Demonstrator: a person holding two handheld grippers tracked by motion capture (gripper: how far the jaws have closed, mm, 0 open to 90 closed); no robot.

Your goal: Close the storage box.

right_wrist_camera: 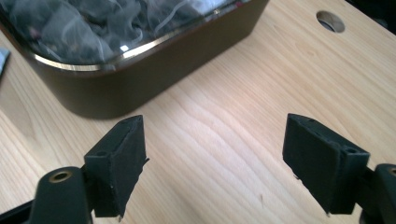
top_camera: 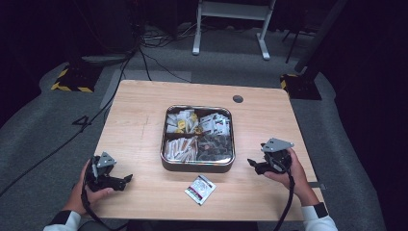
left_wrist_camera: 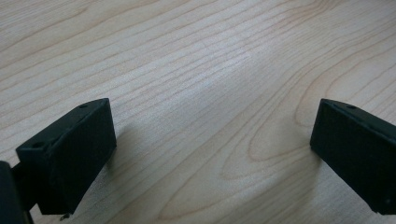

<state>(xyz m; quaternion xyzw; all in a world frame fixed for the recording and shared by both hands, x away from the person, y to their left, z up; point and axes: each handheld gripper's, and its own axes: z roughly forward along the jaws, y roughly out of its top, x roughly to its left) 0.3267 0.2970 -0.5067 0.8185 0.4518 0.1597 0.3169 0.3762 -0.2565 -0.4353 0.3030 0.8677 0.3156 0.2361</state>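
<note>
A square metal tin sits mid-table, split into four compartments packed with sachets and tea bags. A loose white and red sachet lies flat on the wood just in front of it. My left gripper rests at the front left, jaws open, pointing right toward the sachet; in its own view the left gripper has bare wood between its jaws. My right gripper is open at the tin's front right corner. In the right gripper view, the right gripper holds nothing, and the tin's dark wall stands close ahead.
The wooden table has a round cable hole at the back right, which the right gripper view shows as a hole beyond the tin. Cables and a white stand's legs are on the floor behind.
</note>
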